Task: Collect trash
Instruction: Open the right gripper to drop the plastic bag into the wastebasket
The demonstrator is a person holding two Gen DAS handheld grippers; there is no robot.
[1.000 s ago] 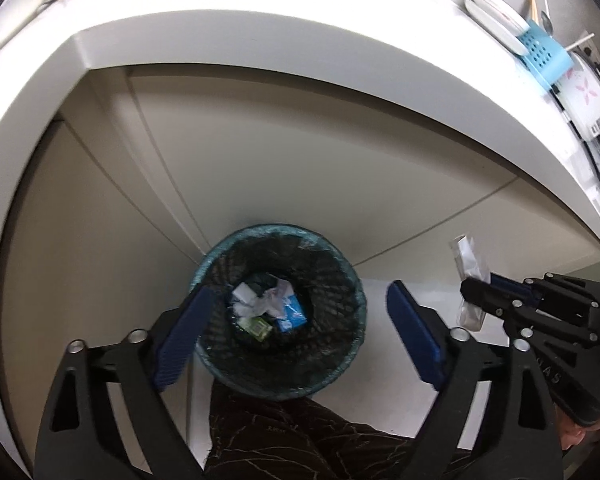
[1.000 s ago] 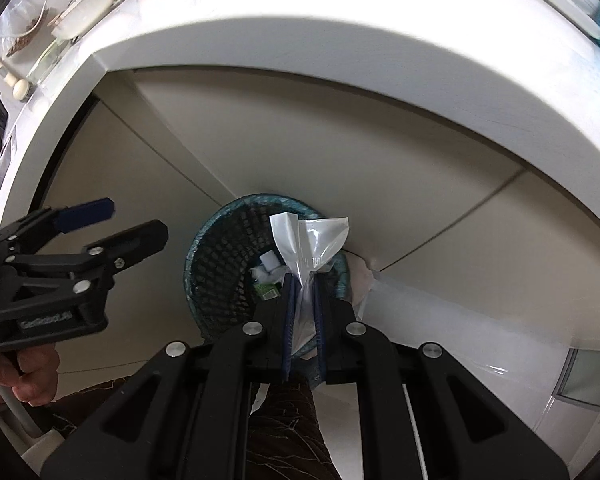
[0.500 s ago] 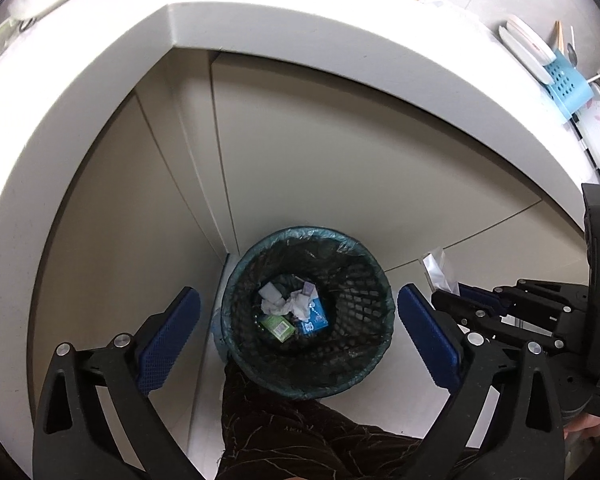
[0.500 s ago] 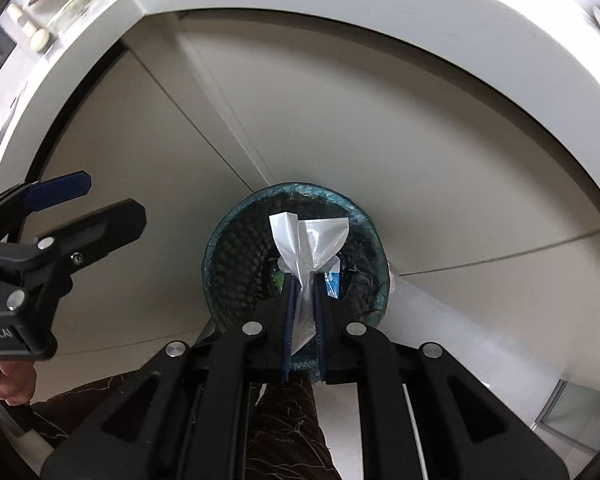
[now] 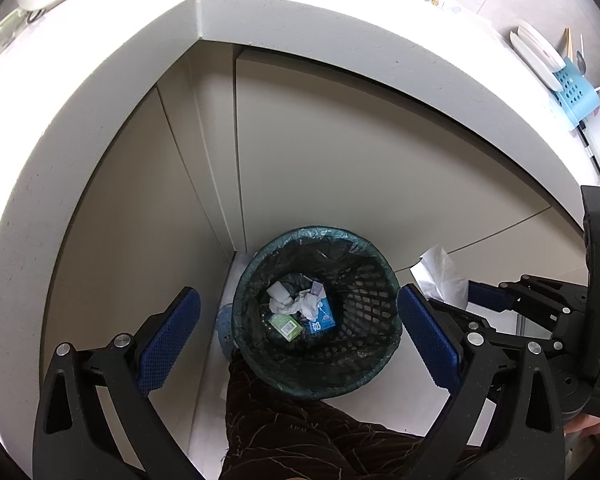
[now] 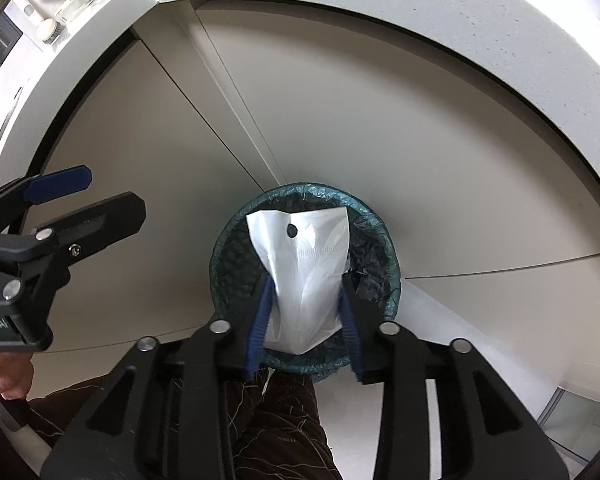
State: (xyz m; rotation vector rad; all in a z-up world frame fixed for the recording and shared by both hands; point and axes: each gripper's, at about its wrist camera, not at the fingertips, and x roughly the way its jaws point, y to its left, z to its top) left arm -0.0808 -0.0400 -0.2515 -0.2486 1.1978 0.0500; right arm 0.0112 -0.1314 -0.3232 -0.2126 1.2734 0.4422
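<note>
Over the bin (image 6: 305, 216), the right gripper (image 6: 305, 312) has just been opening to drop the bag (image 6: 302, 276) still between its jaws, while the left gripper (image 5: 296, 340) stays spread, empty.

Each claw is a black, angular frame with triangular cut-outs and silver round screws, tipped with 2 blue textured pads (image 5: 168, 340). White lettering marks the left claw (image 6: 66, 208). The person wears dark brown trousers (image 5: 300, 432) with thin pale lines.

Plastic bag (image 6: 303, 280) covering most of the bin's (image 6: 384, 248) inside in the right wrist view, bag half hidden behind the left gripper's finger (image 5: 428, 336) in the other, bin scraps' (image 5: 300, 312) labels too small to read, dish rack (image 5: 572, 88) cut by the edge.
</note>
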